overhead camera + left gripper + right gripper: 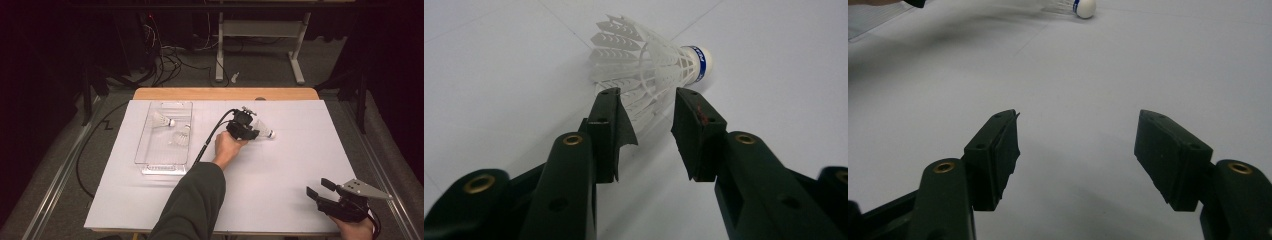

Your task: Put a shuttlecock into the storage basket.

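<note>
Three shuttlecocks, two grippers
Two lie in the clear tray; left gripper straddles the third shuttlecock, unclenched; right gripper gapes empty.

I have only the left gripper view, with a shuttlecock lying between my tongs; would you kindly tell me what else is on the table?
Observer: In the high view, a clear tray lies to the left of your left tongs, well apart from the shuttlecock you are on.
Operator: Thank you. Is anything in it?
Observer: Yes, two more: a far shuttlecock near its far end and a middle shuttlecock about halfway along.
Operator: And where is the other hand?
Observer: The right tongs are at the near right corner of the table, open, with nothing between them.
</note>
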Tool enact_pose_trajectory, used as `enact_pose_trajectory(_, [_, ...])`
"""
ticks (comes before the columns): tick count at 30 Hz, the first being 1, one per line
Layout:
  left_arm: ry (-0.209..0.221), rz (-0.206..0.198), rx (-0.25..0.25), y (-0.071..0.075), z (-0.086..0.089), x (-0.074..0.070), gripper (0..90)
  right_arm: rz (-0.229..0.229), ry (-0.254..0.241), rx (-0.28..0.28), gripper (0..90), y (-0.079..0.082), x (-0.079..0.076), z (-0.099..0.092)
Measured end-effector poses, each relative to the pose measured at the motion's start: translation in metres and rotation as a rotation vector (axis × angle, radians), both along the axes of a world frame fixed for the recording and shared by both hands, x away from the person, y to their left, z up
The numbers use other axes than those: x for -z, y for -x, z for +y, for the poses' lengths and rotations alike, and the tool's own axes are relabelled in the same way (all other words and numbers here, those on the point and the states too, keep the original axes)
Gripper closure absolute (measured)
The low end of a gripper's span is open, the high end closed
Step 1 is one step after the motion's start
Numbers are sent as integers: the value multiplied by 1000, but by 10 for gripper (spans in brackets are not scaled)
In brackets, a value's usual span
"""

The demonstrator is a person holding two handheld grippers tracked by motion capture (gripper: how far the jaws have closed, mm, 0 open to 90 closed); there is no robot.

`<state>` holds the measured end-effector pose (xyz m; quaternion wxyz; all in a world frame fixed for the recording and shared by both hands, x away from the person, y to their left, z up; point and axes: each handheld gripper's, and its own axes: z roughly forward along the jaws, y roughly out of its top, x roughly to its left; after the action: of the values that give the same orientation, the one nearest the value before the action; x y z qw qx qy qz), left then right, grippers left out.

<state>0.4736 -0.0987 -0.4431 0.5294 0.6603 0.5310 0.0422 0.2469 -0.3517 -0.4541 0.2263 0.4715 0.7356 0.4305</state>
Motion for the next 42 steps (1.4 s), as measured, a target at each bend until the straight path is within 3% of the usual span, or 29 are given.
enact_pose_trajectory(25, [-33, -2, 41, 2, -1, 5, 876, 6, -4, 3, 344, 1, 0, 0])
enact_pose_trajectory(42, [-25, -5, 77, 6, 2, -1, 900, 5, -2, 5, 345, 1, 0, 0])
